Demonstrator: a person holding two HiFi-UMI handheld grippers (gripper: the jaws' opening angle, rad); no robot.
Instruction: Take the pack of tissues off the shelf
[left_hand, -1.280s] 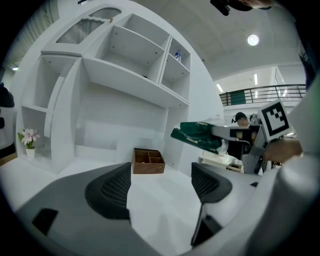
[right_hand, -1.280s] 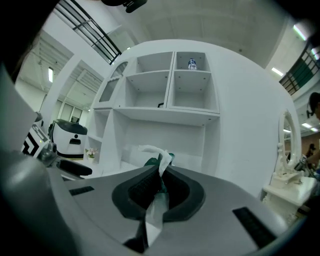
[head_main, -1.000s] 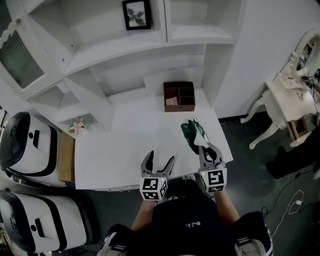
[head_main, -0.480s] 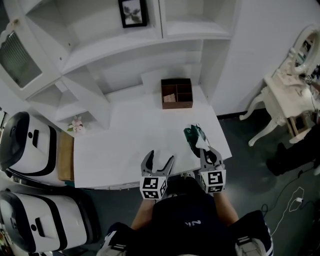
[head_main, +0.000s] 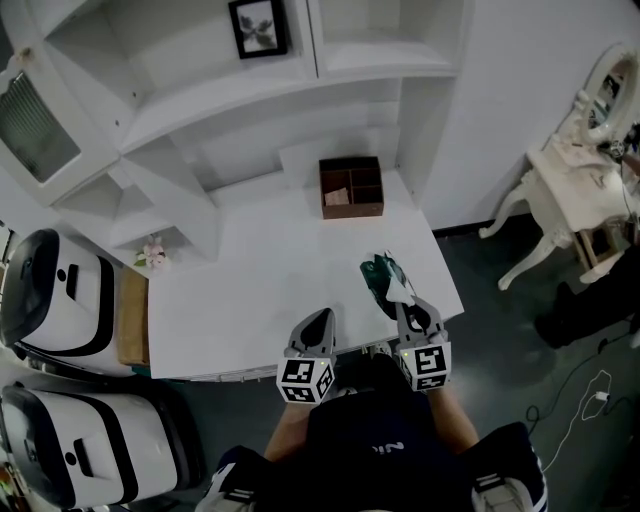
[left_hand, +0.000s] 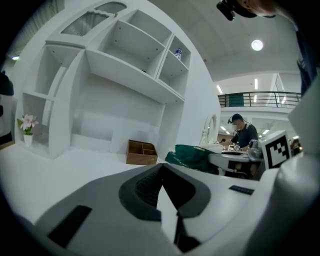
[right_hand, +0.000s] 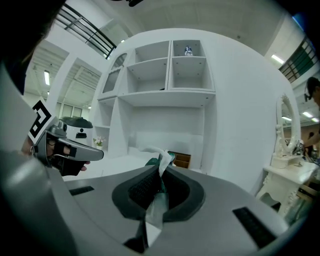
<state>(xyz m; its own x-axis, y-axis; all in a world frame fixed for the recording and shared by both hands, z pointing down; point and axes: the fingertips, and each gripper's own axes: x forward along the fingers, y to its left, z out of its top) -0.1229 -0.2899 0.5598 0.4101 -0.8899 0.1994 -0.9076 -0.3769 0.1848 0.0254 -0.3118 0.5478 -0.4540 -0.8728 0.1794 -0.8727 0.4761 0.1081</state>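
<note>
The green pack of tissues (head_main: 380, 280) lies at the right front of the white table (head_main: 260, 270), off the shelf unit (head_main: 200, 100). My right gripper (head_main: 408, 303) is shut on its clear wrapper end; in the right gripper view the wrapper (right_hand: 161, 167) is pinched between the pads. My left gripper (head_main: 319, 317) hovers over the table's front edge; its jaws have just been closing and are now shut with nothing between them. In the left gripper view the pack (left_hand: 189, 154) sits ahead to the right of the shut left gripper (left_hand: 162, 175).
A brown wooden divider box (head_main: 351, 187) stands at the back of the table under the shelves. A small flower pot (head_main: 153, 252) sits in a low left cubby, and a framed picture (head_main: 257, 27) is higher up. White machines (head_main: 50, 290) stand at left, a dressing table (head_main: 585, 175) at right.
The left gripper's jaws went from wide open to shut, empty. The right gripper keeps its hold on the tissue pack and has hardly shifted.
</note>
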